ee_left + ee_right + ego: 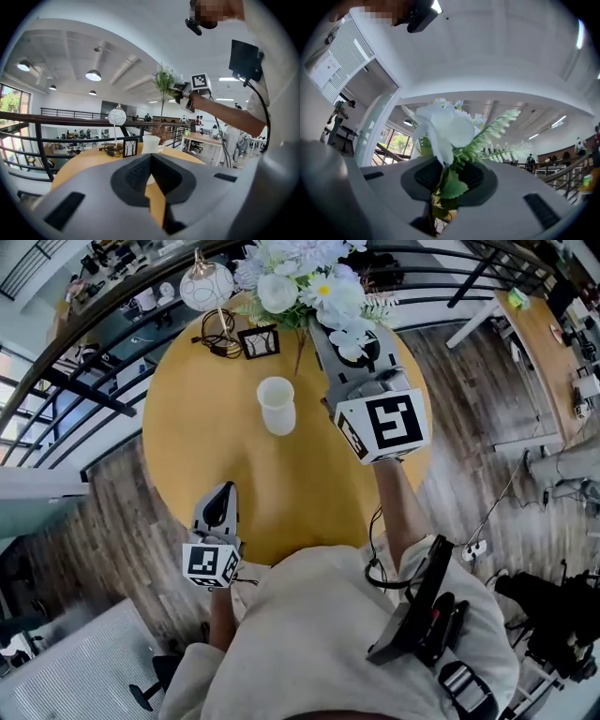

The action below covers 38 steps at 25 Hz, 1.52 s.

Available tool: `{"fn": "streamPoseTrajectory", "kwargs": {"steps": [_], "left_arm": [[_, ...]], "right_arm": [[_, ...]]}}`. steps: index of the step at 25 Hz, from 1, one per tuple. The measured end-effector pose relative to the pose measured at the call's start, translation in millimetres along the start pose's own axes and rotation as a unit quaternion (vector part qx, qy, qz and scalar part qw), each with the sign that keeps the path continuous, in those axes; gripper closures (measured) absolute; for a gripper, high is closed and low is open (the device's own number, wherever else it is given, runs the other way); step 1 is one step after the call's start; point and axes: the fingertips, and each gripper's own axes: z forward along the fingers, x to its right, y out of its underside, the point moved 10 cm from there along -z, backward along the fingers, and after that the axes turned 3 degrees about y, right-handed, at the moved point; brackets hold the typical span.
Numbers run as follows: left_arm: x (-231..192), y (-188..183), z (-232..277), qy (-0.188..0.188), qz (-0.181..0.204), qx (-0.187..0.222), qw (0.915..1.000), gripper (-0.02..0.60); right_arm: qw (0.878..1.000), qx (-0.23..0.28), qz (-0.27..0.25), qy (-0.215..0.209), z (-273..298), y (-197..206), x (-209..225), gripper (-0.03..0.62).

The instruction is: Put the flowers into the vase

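Observation:
A white vase [277,406] stands upright and empty near the middle of the round yellow table [187,437]. My right gripper [330,326] is raised high over the table's far side, shut on the stems of a bunch of white flowers [302,279] with green fern leaves. In the right gripper view the flowers [443,124] rise out of the gripper [445,164] against the ceiling. My left gripper [222,493] hovers low at the table's near edge, shut and empty. From the left gripper [151,158] I see the vase [151,143] ahead, with the flowers [164,82] and right gripper [178,90] high above it.
At the table's far side are a white globe lamp [207,285] on a thin stand, a coiled cable [217,339] and a small black picture frame [259,341]. A dark railing [84,381] curves behind the table. Office desks [539,329] stand off to the right.

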Motion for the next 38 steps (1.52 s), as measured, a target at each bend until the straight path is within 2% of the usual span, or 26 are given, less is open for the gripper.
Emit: {"fn": "streamPoseTrajectory", "kwargs": {"steps": [4,10,17,21,27,29,31,33,38], "left_arm": [[-7.1,2.5,-16.1,-0.031,-0.007,-0.001,0.9995,0.575],[-5.9,10.4,-32.6,-0.070,-0.026,-0.012,0.9971,0.575],[-5.5,15.4,-29.8,-0.068,-0.032,-0.023,0.9969,0.575],[-3.7,11.9,-18.9,-0.053,-0.026,-0.019,0.9981,0.575],[-1.8,7.4,-5.2,-0.036,-0.022,-0.013,0.9990,0.575],[-1.6,7.0,-3.7,-0.034,-0.022,-0.012,0.9991,0.575],[-1.9,7.1,-3.7,-0.034,-0.022,-0.013,0.9991,0.575],[-1.7,7.2,-4.6,-0.035,-0.020,-0.014,0.9991,0.575],[1.2,7.5,-7.1,-0.037,-0.021,-0.013,0.9990,0.575]], "right_arm": [[0.999,-0.004,0.000,-0.032,21.3,19.8,-26.9,0.507],[0.996,-0.047,0.007,-0.076,22.9,82.5,-53.7,0.507],[0.992,-0.096,0.011,-0.087,-5.8,134.2,-76.3,0.505],[0.987,-0.134,0.000,-0.091,-22.3,152.5,-85.2,0.471],[0.976,-0.194,0.043,-0.092,-40.6,175.0,-90.4,0.375],[0.975,-0.197,0.052,-0.090,-45.4,179.4,-90.5,0.336],[0.974,-0.201,0.057,-0.085,-47.1,184.0,-89.8,0.260],[0.972,-0.210,0.063,-0.081,-48.7,190.6,-88.3,0.227],[0.958,-0.261,0.095,-0.066,-71.7,219.8,-89.3,0.227]]}}
